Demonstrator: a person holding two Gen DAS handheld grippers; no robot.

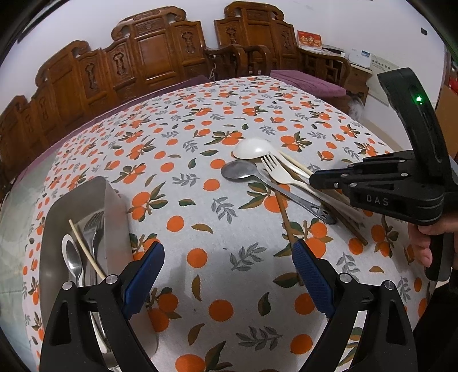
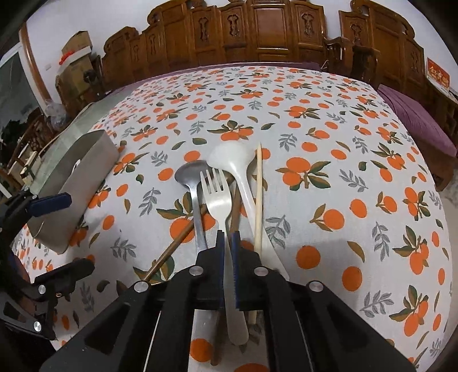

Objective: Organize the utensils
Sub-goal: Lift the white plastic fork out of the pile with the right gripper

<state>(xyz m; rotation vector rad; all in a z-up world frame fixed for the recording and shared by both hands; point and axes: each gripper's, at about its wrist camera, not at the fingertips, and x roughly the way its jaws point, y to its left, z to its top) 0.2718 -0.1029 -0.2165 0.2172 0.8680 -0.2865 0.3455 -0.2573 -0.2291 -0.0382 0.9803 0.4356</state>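
Pinching the white plastic fork [image 2: 215, 197] mid-handle, right gripper [image 2: 228, 237] clamped on it, fork atop the loose pile on the tablecloth [image 2: 329, 160]. Light, stiffish, probably slippery; left gripper [image 1: 229, 266] wide, empty.

A table covered by a white tablecloth [image 2: 329, 120] printed with oranges and grey-green leaves fills the foreground. Behind it runs a row of carved dark-wood seating [image 2: 272, 31] — tall panelled backs with scrolled tops — set against a pale wall [image 1: 329, 17]. A purple cushion [image 1: 309, 81] lies on the bench seat at the right. Cardboard boxes [image 2: 75, 48] are stacked in the far left corner, beside a wood-trimmed frame. A red card [image 1: 309, 38] stands on a side surface — the light is even and indoor.
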